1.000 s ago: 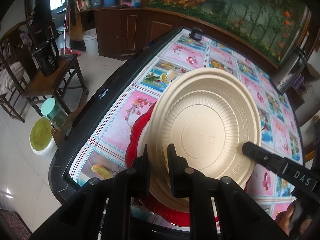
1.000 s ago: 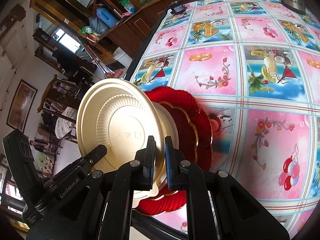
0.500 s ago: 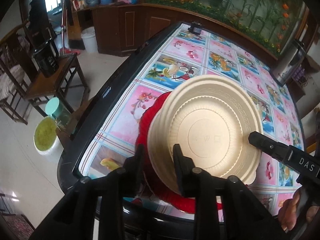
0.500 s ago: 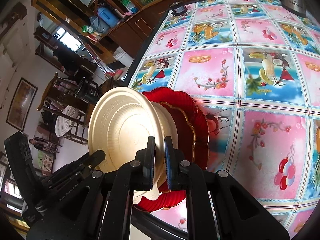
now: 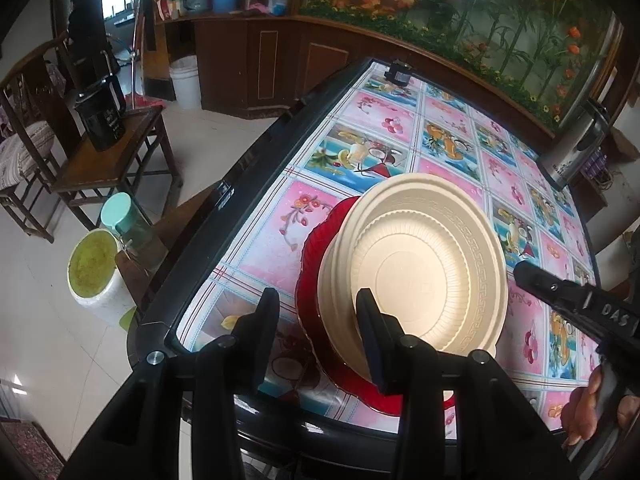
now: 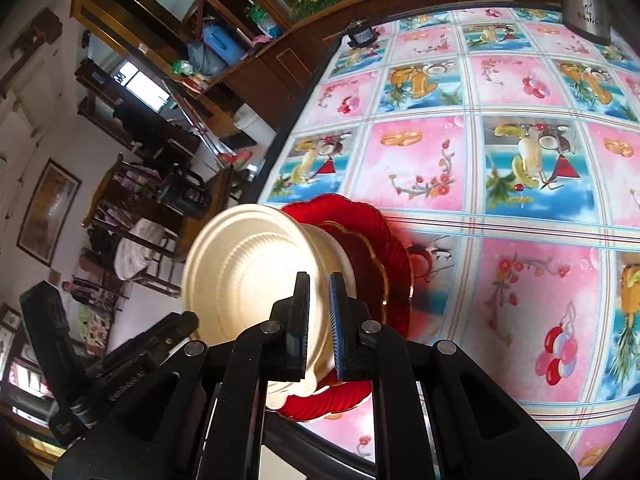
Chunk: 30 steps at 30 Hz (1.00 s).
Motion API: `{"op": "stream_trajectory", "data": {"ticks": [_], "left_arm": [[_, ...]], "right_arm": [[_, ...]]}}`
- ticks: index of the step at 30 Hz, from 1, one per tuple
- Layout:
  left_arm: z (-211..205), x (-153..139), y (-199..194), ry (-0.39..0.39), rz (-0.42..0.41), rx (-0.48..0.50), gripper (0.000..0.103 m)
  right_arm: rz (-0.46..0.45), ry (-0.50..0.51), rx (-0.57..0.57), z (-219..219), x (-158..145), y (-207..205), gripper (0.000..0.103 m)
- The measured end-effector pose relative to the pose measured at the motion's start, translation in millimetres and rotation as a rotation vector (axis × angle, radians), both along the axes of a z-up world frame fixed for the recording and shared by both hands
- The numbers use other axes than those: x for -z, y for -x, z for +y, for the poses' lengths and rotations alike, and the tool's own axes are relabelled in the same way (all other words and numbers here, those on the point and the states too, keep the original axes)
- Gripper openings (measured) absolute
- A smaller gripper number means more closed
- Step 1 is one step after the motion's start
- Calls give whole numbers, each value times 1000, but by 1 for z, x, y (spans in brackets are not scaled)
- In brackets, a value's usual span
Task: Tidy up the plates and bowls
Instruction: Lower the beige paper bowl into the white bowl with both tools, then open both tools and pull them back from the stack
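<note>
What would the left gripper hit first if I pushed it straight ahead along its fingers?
Probably the left rim of the red plate under the cream bowl stack. The left gripper, jaws opening, has that edge between them; depth is uncertain.

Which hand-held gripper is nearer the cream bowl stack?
Right. The right hand-held gripper is shut on the cream bowl stack's rim; the left hand-held gripper is opening, its fingers off the rim.

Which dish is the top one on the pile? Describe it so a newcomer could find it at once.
Find the table with the pink and blue fruit-picture cloth. At its near edge sits a red plate under stacked beige bowls. The top bowl lies upside down, ribbed, with a key-pattern band.
</note>
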<state>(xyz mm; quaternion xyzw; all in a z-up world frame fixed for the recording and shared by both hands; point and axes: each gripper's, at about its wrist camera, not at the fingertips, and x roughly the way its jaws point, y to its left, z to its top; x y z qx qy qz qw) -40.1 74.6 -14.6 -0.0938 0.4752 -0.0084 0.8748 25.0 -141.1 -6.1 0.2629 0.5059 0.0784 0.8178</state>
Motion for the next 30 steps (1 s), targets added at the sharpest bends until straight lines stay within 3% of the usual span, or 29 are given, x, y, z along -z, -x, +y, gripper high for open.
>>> {"op": "stream_trajectory", "data": {"ticks": [5, 11, 19, 25, 28, 30], "left_arm": [[14, -5, -7, 11, -9, -41, 42], [12, 0, -19, 22, 18, -26, 42], [14, 11, -22, 52, 69, -20, 42], [17, -22, 4, -6, -76, -51, 42], [6, -37, 29, -93, -208, -65, 44], [-7, -44, 43, -159, -285, -59, 55]], "right_arm": [[11, -23, 7, -6, 7, -11, 16], [35, -101, 17, -9, 15, -20, 16], [37, -114, 22, -13, 15, -20, 16], [-71, -94, 38, -26, -10, 1, 16], [-147, -81, 7, -25, -21, 18, 21], [-196, -58, -25, -19, -27, 31, 26]]}}
